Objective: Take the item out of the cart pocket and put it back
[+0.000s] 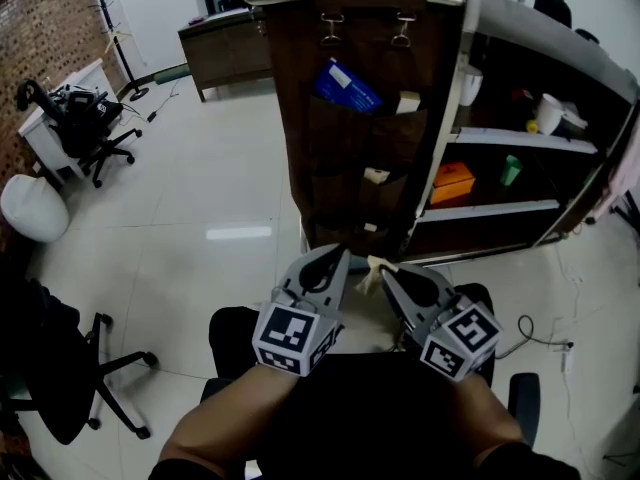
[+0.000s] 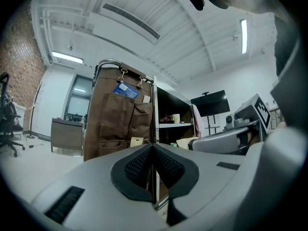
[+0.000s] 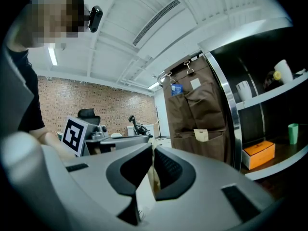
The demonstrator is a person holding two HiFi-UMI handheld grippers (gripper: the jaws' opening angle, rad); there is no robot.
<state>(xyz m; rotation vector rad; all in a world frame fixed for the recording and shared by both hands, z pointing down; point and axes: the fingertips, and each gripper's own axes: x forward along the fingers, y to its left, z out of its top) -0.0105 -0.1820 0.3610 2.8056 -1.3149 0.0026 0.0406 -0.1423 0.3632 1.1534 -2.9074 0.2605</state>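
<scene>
Currently the right gripper (image 3: 153, 148) is clenched on the item (image 3: 146, 192), a pale flat sheet held edge-on between its fingers (image 3: 169, 170), long axis along them. The left gripper (image 2: 153, 147) sits just beside it, fingers clenched on nothing. The brown pocket panel (image 1: 350, 148) on the end of the cart (image 1: 512, 140) lies straight ahead of both, well apart. The return looks pending: the right hand must carry the sheet forward, edge aligned to a pocket mouth. Which pocket is vacant cannot be told.
</scene>
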